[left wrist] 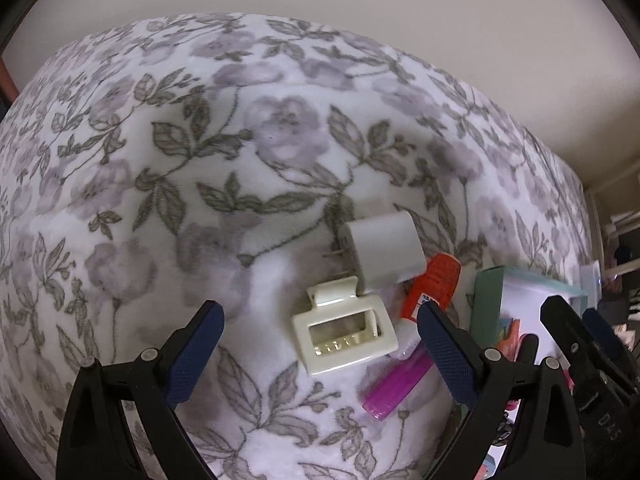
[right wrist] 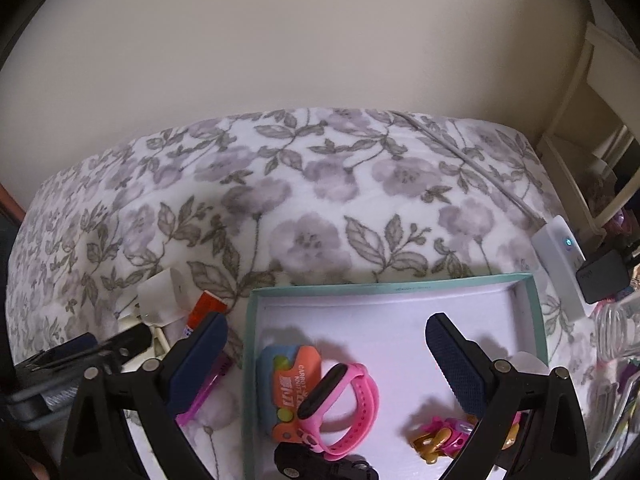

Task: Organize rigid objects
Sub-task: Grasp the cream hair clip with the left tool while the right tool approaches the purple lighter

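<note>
The blanket (left wrist: 200, 160) lies bare to the left and far; on the right a hair clip (left wrist: 344, 326), charger (left wrist: 384, 252) and box (right wrist: 536, 312) crowd together.

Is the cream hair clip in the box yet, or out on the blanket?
Out: the cream hair clip lies on the floral blanket, left of the teal box.

"CARROT" (partly legible) on orange card (right wrist: 294, 390)
</note>
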